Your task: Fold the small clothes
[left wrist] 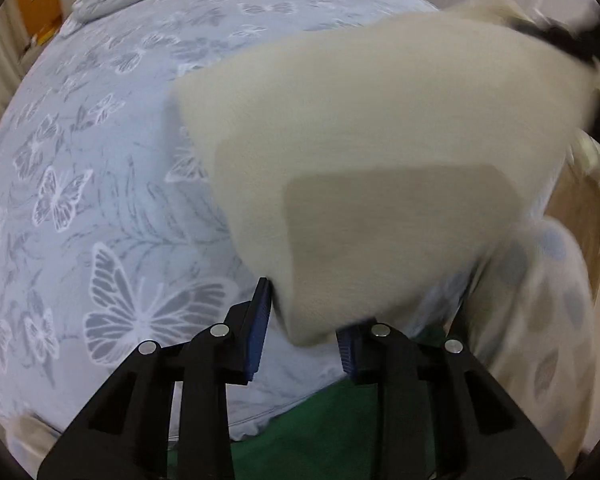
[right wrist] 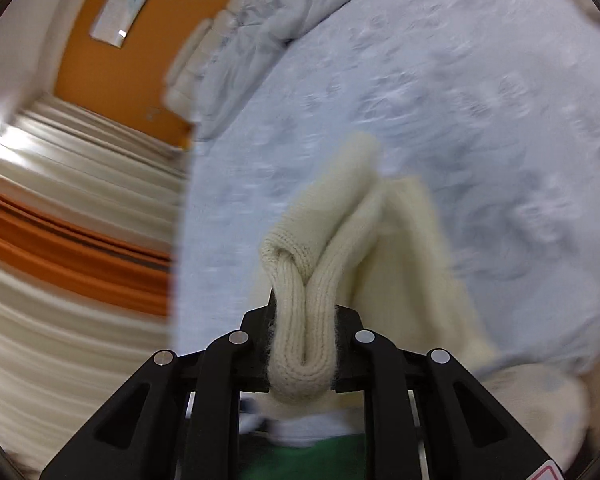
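While the cream knit garment (right wrist: 340,248) is hanging blurred above the butterfly-print bedsheet (left wrist: 100,208), the right gripper (right wrist: 303,344) is pinching its ribbed, doubled-over edge and the left gripper (left wrist: 303,332) is standing wide apart around a lower corner, a bare darker patch (left wrist: 400,216) showing no readable writing.

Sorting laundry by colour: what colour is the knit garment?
Cream knit garment, clearest in the right wrist view.
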The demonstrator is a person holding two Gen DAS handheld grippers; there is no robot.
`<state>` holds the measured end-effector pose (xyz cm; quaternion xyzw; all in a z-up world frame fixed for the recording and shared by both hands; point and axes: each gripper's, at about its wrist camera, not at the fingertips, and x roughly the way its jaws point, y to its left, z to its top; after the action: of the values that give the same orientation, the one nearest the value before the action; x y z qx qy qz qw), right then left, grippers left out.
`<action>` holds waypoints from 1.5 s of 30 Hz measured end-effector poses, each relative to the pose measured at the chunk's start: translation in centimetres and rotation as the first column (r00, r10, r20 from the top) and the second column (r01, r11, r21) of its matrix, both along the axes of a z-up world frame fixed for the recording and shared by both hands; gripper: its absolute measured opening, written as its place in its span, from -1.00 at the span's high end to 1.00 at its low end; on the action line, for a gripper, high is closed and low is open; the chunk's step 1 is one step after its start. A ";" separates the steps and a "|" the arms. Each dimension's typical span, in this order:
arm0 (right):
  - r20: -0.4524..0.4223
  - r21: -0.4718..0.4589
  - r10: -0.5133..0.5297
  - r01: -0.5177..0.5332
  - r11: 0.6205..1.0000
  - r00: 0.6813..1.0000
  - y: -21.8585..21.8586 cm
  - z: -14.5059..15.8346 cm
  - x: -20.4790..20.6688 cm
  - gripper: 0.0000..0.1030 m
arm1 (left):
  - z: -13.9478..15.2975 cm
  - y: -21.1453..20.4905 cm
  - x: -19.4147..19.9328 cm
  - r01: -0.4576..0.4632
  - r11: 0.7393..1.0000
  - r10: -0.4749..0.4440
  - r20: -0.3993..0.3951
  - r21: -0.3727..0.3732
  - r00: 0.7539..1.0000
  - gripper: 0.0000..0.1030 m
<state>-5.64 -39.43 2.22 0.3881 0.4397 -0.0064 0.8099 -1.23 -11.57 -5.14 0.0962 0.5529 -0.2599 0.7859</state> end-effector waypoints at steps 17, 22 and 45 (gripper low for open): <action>-0.038 -0.294 -0.066 0.052 0.954 0.997 1.2 2.3 -0.5 0.28 | 0.5 3.8 -0.9 -0.103 0.994 0.097 -0.135 -0.040 0.986 0.25; -0.117 -0.242 0.326 -0.346 0.907 0.938 11.6 -0.7 4.8 0.62 | 3.3 6.6 -1.0 -0.186 0.981 0.182 -0.067 -0.048 0.981 -0.03; -0.366 -0.359 0.097 -0.237 0.903 0.926 5.1 -7.5 6.3 0.93 | 5.8 0.5 2.1 -0.146 0.989 0.145 0.081 -0.004 0.986 -0.72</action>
<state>0.62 -34.31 -5.26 0.1693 0.5941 -0.0915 0.7811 0.87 -11.09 0.62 0.0667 0.5264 -0.1972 0.8244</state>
